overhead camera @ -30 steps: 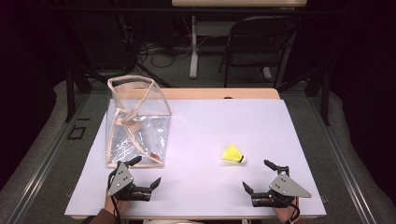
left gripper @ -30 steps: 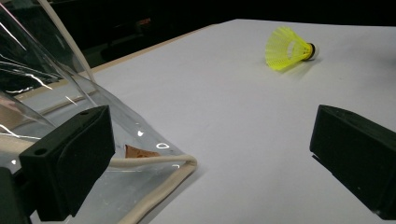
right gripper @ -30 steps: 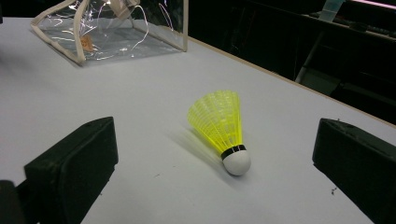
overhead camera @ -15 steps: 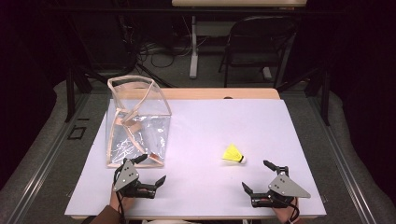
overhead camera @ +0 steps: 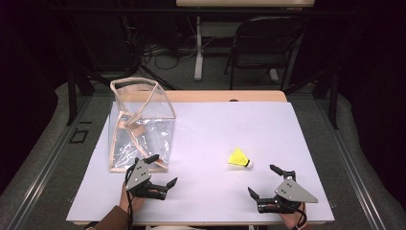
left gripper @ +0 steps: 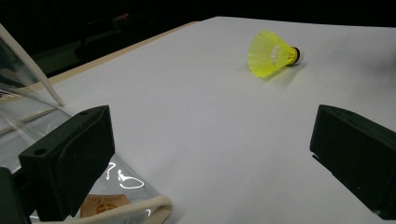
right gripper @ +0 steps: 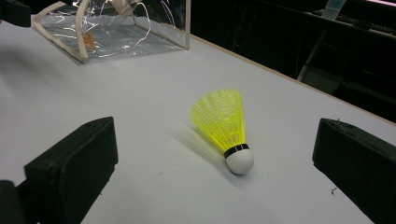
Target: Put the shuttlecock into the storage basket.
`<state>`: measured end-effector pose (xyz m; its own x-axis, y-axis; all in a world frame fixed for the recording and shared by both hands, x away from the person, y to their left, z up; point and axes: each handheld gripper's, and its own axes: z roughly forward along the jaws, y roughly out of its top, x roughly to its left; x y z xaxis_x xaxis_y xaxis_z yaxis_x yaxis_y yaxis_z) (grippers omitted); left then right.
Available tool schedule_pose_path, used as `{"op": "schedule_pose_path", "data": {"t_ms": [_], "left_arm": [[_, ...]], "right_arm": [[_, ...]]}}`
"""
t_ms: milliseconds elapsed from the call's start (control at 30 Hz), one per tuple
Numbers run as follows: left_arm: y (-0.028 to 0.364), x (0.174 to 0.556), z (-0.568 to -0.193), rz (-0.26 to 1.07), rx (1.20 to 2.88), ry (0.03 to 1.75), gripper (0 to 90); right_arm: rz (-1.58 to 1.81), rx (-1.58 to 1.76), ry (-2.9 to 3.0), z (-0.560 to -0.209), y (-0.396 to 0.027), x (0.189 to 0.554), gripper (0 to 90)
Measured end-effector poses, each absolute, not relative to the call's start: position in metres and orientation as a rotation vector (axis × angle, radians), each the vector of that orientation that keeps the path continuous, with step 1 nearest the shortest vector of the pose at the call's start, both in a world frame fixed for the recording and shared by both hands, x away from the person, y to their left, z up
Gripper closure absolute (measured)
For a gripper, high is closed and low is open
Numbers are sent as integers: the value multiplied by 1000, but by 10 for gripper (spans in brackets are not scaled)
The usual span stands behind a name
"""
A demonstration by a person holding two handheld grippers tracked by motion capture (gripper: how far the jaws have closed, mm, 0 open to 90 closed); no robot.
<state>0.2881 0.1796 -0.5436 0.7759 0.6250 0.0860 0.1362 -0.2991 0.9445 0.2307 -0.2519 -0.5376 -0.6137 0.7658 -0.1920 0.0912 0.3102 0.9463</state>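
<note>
Right gripper [overhead camera: 264, 182] sits low near the table's front edge, jaws spread wide and empty, lined up on the yellow shuttlecock [overhead camera: 239, 157] lying on its side just ahead, white cork toward the gripper. Left gripper [overhead camera: 159, 169] is spread too, one jaw at the clear plastic bag's [overhead camera: 141, 125] near corner. This looks like the approach: next, close in and pinch the shuttlecock gently.
</note>
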Motion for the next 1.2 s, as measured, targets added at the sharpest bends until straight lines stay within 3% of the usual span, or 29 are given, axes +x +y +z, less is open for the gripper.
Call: {"op": "schedule_pose_path", "data": {"t_ms": [1200], "left_arm": [[159,311,-533,519,1870,541,0]], "right_arm": [[1327,756,1949,-538,-251,231,0]]}}
